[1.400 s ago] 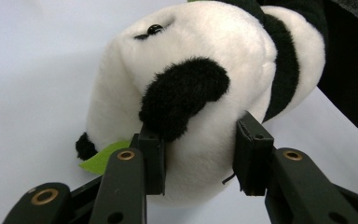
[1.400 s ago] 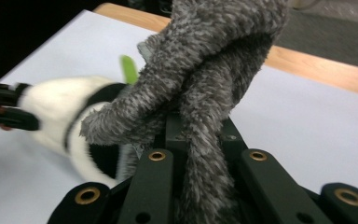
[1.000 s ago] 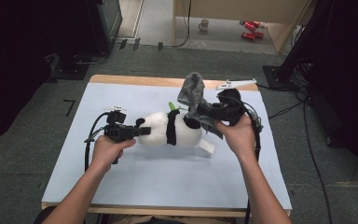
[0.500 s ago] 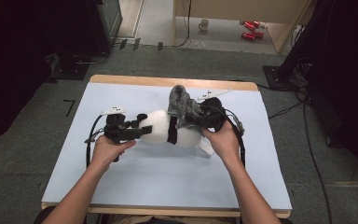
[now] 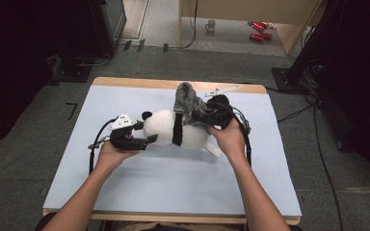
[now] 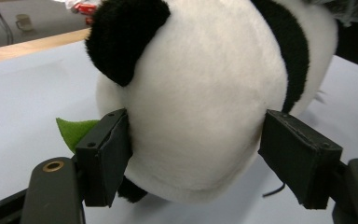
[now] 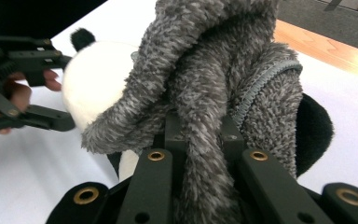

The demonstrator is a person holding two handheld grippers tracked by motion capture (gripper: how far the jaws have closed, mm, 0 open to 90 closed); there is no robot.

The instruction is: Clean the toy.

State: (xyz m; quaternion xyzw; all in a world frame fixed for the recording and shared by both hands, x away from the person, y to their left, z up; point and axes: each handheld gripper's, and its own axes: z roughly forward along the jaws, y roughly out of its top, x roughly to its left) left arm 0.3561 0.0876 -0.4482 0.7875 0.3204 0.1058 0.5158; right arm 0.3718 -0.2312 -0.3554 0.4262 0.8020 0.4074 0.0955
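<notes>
A black-and-white plush panda (image 5: 166, 127) lies on its side on the pale blue mat (image 5: 173, 192). My left gripper (image 5: 149, 135) is at its head. Its jaws have just been opening and now stand wide on either side of the head (image 6: 200, 93), with the far pad clear of the fur. A green felt leaf (image 6: 72, 130) pokes out beside the near pad. My right gripper (image 5: 200, 115) is over the panda's back, shut on a fuzzy grey cloth (image 5: 187, 98). In the right gripper view the cloth (image 7: 214, 60) bunches up from between the jaws.
The mat covers a wooden table with its edge (image 5: 173, 83) showing at the far side. A white tag (image 5: 214, 149) sticks out under the panda. On the floor beyond are a mug (image 5: 211, 25), red objects (image 5: 257, 31) and cables (image 5: 294, 115) at the right.
The right hand has brought the grey cloth left and down onto the panda's back. The left gripper's jaws have spread apart at the panda's head, and that hand has sunk a little.
</notes>
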